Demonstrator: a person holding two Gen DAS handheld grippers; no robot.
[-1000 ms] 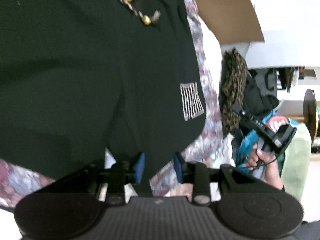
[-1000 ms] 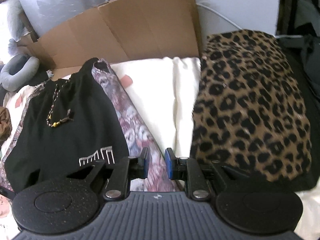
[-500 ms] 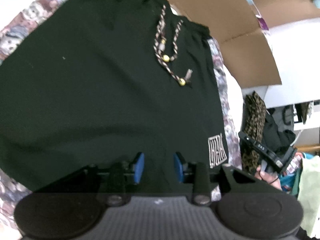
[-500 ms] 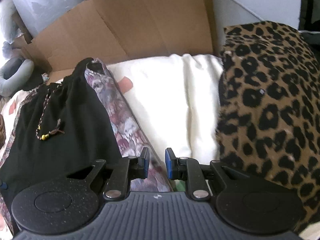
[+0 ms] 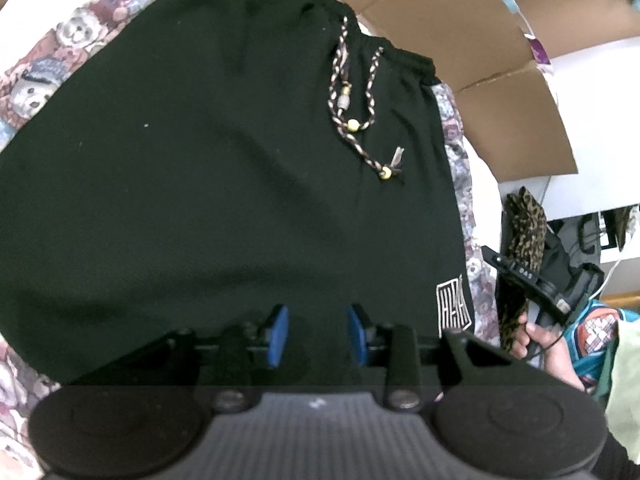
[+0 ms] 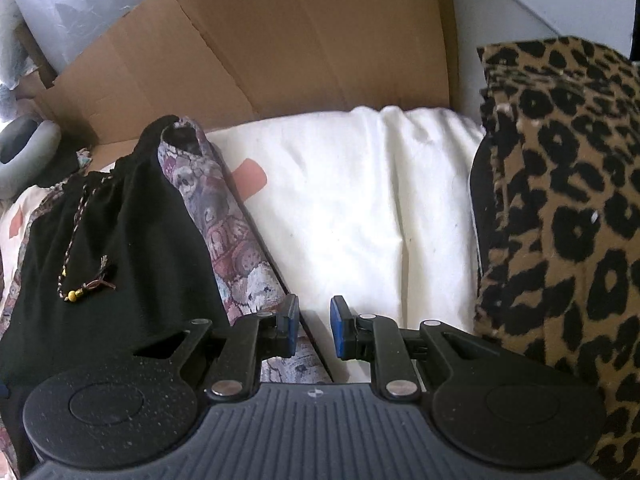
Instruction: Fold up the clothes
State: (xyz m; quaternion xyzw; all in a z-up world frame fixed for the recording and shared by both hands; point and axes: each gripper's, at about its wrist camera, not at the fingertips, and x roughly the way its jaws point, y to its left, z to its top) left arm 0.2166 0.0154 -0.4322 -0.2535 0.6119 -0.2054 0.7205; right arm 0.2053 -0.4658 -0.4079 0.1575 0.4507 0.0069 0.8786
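Black shorts (image 5: 224, 184) with teddy-bear print side stripes and a braided drawstring (image 5: 360, 120) lie flat on the white bedding; they also show at the left of the right wrist view (image 6: 120, 248). My left gripper (image 5: 317, 334) is open and empty, low over the shorts' lower part. My right gripper (image 6: 314, 330) is open and empty, over the edge of the print side stripe (image 6: 224, 240) and the white bedding (image 6: 352, 200). The right gripper also shows in the left wrist view (image 5: 536, 284), beside the shorts' right edge.
A leopard-print garment (image 6: 560, 220) lies at the right of the bedding. A flattened cardboard box (image 6: 260, 52) stands behind the bed. A grey neck pillow (image 6: 24, 152) is at the far left. More clothes (image 5: 600, 332) lie at the right.
My left gripper has moved forward over the shorts, from the hem onto the black fabric. My right gripper has moved forward and left, away from the leopard garment. Both stay open.
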